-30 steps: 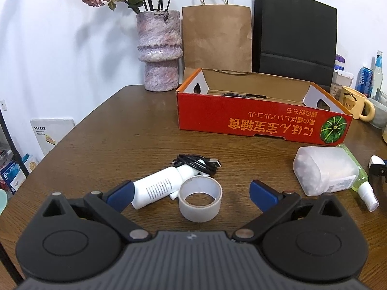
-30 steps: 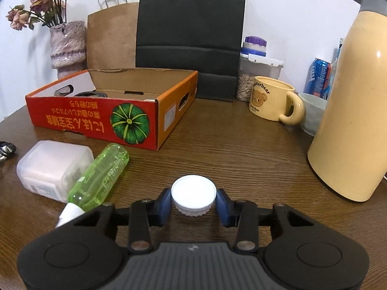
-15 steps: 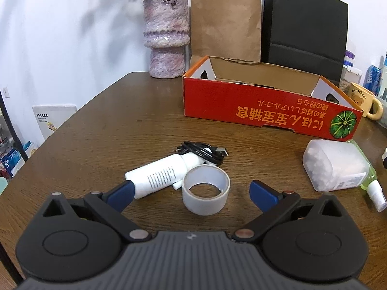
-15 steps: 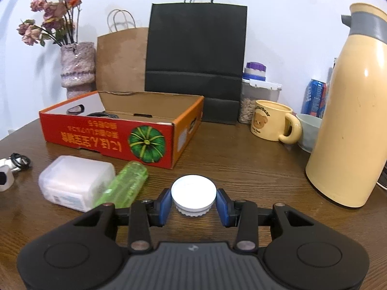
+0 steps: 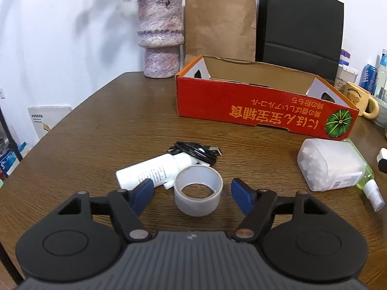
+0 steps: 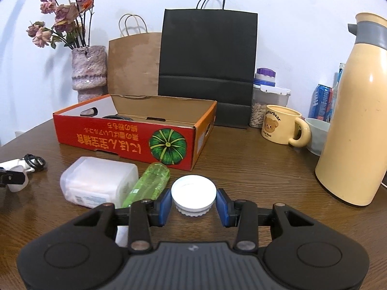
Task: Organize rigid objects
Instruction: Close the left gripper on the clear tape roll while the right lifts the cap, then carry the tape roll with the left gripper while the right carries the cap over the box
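My left gripper point(image 5: 192, 194) is open, its blue pads on either side of a grey tape roll point(image 5: 197, 197) that stands on the wooden table. A white bottle point(image 5: 154, 174) and a coiled black cable point(image 5: 197, 151) lie just behind the roll. My right gripper point(image 6: 193, 204) is shut on a white round jar point(image 6: 193, 195) and holds it above the table. The open red cardboard box point(image 6: 125, 137) stands at the back; it also shows in the left wrist view point(image 5: 263, 114). A translucent plastic box point(image 6: 99, 181) and a green spray bottle point(image 6: 147, 184) lie before it.
A tall cream thermos point(image 6: 358, 111) stands at the right, with a bear mug point(image 6: 283, 126), a bowl and cans behind it. A purple vase point(image 6: 89, 72), a brown paper bag point(image 6: 135, 65) and a black bag point(image 6: 208, 67) stand along the wall.
My left gripper has narrowed around the tape roll and come closer to it. My right gripper has lifted with the white jar, so the box and table appear lower.
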`<state>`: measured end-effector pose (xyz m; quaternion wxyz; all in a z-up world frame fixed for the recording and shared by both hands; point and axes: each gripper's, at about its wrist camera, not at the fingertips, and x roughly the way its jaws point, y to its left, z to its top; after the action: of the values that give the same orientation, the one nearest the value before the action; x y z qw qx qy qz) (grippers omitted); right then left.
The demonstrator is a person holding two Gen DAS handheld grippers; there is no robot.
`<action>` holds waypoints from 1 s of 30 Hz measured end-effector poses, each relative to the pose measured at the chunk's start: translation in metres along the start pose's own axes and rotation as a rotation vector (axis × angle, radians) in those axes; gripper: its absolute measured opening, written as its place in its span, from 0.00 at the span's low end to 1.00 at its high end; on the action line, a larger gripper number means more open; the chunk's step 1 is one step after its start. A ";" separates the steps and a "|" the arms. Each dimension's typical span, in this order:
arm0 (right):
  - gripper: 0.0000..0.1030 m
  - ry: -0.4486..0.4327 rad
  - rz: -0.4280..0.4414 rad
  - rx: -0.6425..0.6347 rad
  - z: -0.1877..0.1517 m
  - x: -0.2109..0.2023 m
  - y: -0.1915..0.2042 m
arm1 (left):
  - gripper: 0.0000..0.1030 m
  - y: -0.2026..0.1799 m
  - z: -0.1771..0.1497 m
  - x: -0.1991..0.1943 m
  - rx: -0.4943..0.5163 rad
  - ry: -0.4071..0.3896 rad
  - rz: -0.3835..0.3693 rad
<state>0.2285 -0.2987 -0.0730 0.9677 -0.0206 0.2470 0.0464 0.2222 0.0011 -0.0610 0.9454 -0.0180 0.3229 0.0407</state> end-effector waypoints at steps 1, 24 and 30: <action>0.38 -0.001 0.000 0.001 0.000 0.000 0.001 | 0.68 0.000 0.000 0.000 -0.001 -0.001 -0.008; 0.38 -0.076 -0.003 0.027 0.001 -0.022 0.019 | 0.43 -0.007 -0.002 -0.012 0.028 -0.044 -0.037; 0.38 -0.090 0.009 0.033 0.001 -0.027 0.025 | 0.42 -0.009 -0.001 -0.018 0.033 -0.062 -0.046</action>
<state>0.2031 -0.2755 -0.0596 0.9778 -0.0013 0.2039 0.0474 0.2083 -0.0091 -0.0511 0.9558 -0.0086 0.2936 0.0141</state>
